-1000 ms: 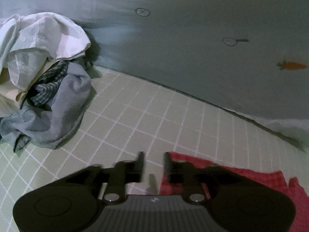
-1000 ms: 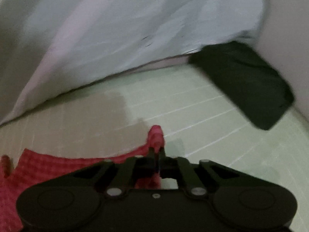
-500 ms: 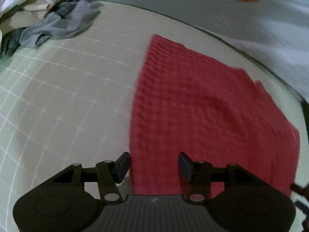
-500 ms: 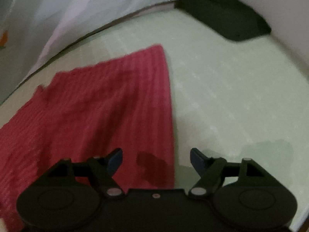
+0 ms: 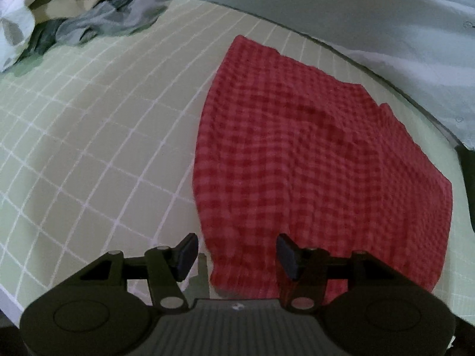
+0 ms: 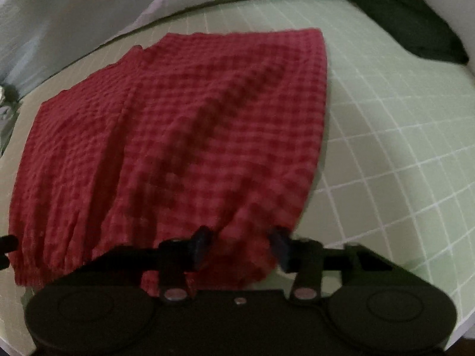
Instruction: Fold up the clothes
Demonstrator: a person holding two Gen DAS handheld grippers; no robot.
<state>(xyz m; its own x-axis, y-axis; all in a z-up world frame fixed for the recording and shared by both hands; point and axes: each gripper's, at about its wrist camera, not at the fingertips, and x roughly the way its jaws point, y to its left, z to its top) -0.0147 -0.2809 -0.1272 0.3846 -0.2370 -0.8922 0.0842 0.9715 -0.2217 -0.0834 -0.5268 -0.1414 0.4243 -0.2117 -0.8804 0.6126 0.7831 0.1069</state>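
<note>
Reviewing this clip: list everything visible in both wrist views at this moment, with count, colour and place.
Checked garment: one, red and pink, spread flat on the sheet, its near edge at both grippers.
Grid sheet: one, pale green with white lines, covering the surface under everything.
Clothes pile: one heap, white, cream and grey, far left corner in the left view.
Dark folded item: one, blackish green, far right corner in the right view.
Carrot-print fabric: one, pale blue-grey with an orange carrot, along the far edge.
Left gripper: black, jaws apart over the garment's near left corner.
Right gripper: black, jaws closing with the garment's near right edge between them.
</note>
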